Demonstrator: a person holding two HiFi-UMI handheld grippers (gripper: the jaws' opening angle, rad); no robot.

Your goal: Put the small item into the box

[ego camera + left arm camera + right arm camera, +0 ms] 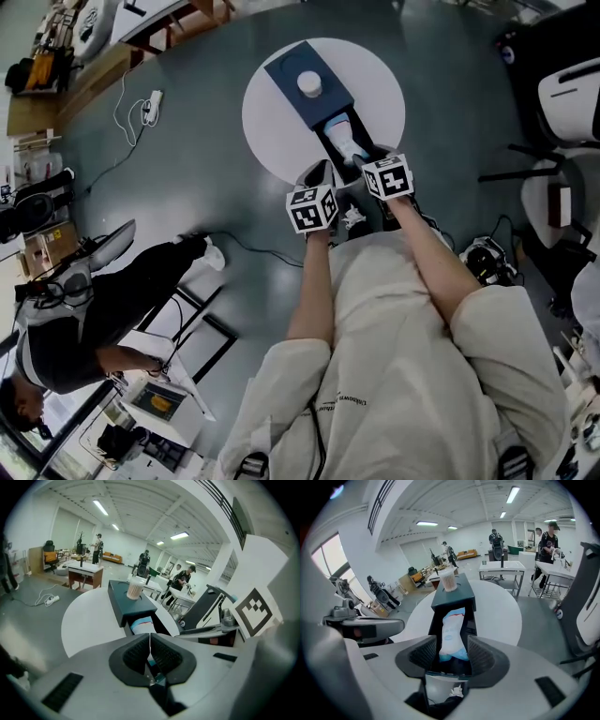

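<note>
Plainly, white-and-blue packet (452, 637) in open drawer (472, 620) of dark box (461, 598), between parted right fingers (425, 654); left fingers (164, 656) together.

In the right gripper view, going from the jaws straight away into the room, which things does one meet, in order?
Packet → top of the box → cup of sticks → desk

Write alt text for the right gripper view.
The right gripper, jaws apart, straddles a white-and-blue packet lying in the open end of a dark box on a round white table. A small cup stands on the box.
</note>
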